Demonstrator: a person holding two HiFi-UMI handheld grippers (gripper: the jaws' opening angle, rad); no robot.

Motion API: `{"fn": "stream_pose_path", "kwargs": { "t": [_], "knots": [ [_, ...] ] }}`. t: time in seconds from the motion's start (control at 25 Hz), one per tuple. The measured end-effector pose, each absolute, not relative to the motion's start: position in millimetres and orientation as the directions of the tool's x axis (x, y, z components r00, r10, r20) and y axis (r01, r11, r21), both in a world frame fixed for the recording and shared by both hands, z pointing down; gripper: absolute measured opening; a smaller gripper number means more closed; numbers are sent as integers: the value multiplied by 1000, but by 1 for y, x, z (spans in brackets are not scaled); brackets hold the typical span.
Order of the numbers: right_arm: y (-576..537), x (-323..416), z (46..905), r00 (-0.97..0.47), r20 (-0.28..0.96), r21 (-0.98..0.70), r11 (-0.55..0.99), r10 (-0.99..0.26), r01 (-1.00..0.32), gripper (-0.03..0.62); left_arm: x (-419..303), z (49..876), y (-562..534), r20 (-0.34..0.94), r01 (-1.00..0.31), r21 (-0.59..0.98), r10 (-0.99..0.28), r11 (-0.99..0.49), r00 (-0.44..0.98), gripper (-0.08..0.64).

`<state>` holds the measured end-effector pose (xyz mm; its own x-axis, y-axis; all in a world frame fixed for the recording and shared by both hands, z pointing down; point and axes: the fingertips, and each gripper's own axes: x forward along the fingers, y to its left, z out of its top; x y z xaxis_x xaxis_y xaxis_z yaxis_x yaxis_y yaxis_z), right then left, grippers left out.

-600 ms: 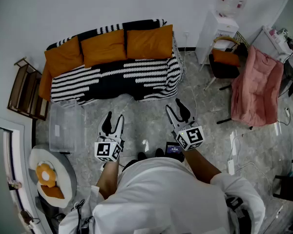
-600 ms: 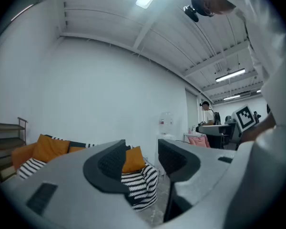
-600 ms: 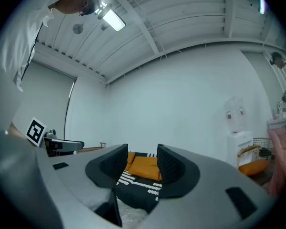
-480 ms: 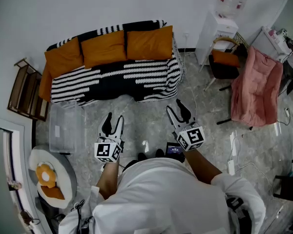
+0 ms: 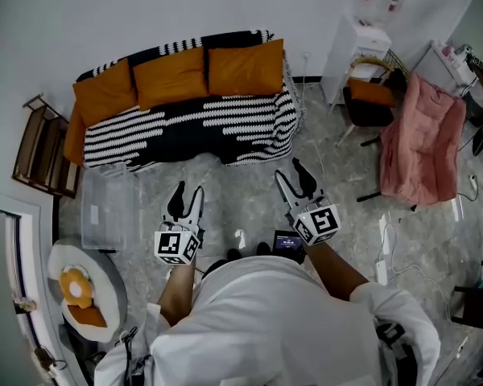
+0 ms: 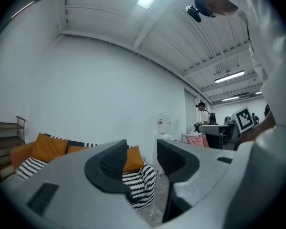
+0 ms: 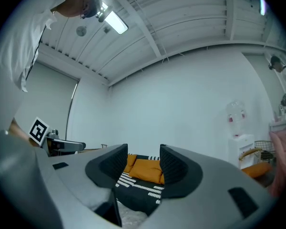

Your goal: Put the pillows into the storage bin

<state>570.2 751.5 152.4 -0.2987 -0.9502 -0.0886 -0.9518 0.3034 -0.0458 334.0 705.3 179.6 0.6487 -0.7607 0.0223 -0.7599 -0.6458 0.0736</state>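
A person in a white top (image 5: 266, 328) stands on a grey marbled floor (image 5: 241, 185) and faces a sofa (image 5: 185, 131) draped in a black-and-white striped cover, with a two-jaw gripper in each hand. The left gripper (image 5: 188, 193) and the right gripper (image 5: 289, 174) are held level, side by side and apart from each other. Both point toward the sofa and are well short of it. Each claw is released: the jaws stand apart and grasp nothing, and in either gripper view only the distant sofa shows through the gap.

The three orange pillows (image 5: 171, 76) stand in a row along the sofa's backrest — side by side and touching, against the white wall (image 5: 145, 6). The storage bin (image 5: 109, 207), of clear plastic, sits on the floor just off the sofa's front left corner, to the left of the left gripper and apart from it.

Beyond the bin, a dark wooden rack (image 5: 40, 147) stands at the sofa's left end. To the right of the sofa is a white water dispenser (image 5: 358, 47). Near it are a chair (image 5: 369, 103) carrying an orange cushion and a pink cloth (image 5: 423, 139) draped over another seat. At lower left, a round white cushion bed (image 5: 60, 260) holds a flower-shaped cushion (image 5: 76, 284) — orange at its centre.
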Motion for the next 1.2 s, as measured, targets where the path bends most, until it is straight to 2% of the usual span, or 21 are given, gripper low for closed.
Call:
{"fn": "stream_pose_path", "kwargs": {
  "t": [1.2],
  "knots": [
    [749,647,177,-280,-56,-86,284,-958,-955,213,388,189,707,42,-782,80,-781,-618,622,198]
  ]
}}
